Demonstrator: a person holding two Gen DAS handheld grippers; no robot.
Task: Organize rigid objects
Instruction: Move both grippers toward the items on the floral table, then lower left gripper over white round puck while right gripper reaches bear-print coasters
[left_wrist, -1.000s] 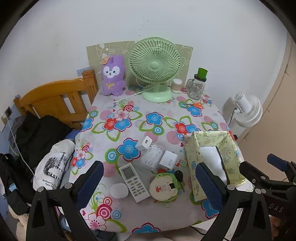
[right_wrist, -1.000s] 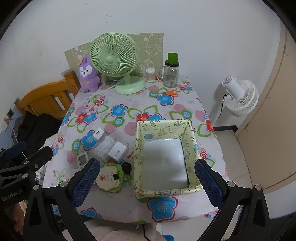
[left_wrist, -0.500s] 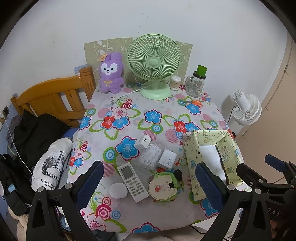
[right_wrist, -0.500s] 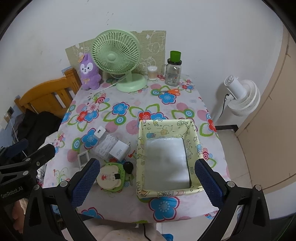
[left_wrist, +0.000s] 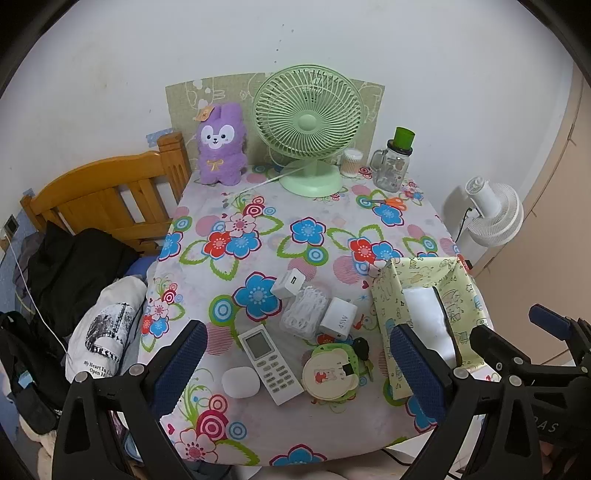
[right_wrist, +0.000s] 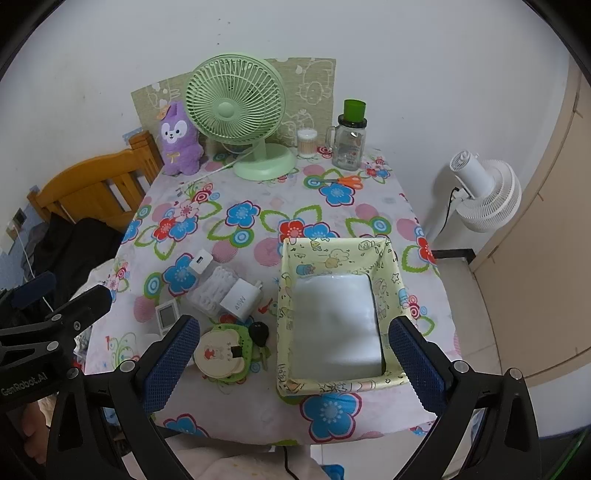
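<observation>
Remote control (left_wrist: 269, 360) between left gripper (left_wrist: 295, 373) fingers — untouched, both grippers wide apart

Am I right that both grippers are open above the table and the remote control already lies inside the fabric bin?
Not quite. The remote control lies on the tablecloth, left of the fabric bin, which holds only its white liner; the left wrist view shows it. Both the left gripper and right gripper are open.

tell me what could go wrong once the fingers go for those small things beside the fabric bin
1. The remote lies near the table's front edge; a nudge may push it off.
2. The charger touches the clear packet, so gripping one could drag the other.
3. The fabric bin has soft walls; a bump from the open right gripper might fold them inward.
</observation>
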